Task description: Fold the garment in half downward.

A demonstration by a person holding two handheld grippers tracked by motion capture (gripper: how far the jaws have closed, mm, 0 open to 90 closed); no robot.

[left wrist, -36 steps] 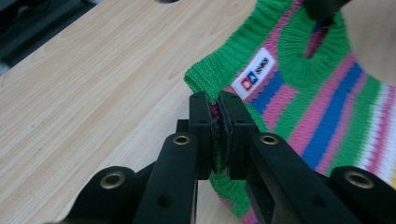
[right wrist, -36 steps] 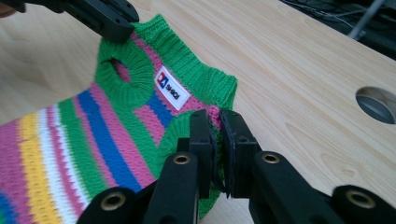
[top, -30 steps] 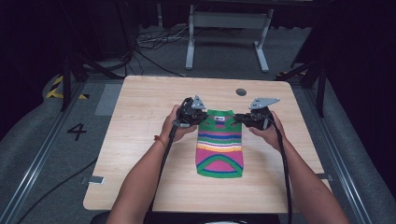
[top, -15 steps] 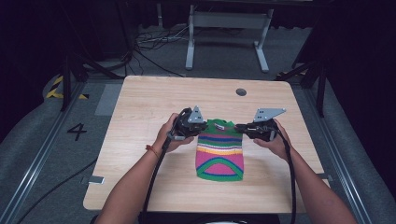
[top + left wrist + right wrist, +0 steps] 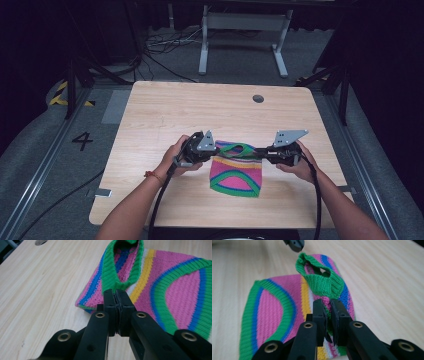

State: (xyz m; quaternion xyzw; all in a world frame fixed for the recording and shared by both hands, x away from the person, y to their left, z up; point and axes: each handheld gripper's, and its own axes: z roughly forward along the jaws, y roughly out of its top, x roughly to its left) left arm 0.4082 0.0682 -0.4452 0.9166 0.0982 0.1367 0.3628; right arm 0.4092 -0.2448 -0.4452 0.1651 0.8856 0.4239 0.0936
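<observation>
Folding the knit toward me, top edge now pulled back over the body

Both my left gripper [image 5: 216,149] and right gripper [image 5: 260,151] are clamped on the striped sweater [image 5: 236,176], sitting around 6 o'clock on the table [image 5: 165,110]; since a second ago it's gone shorter, so the fold's underway. Only the cable hole [image 5: 258,98] at 1 o'clock, nothing blocking.

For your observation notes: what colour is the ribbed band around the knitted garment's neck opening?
Green, clearest in the left gripper view, on the knitted garment and its neck band.
</observation>
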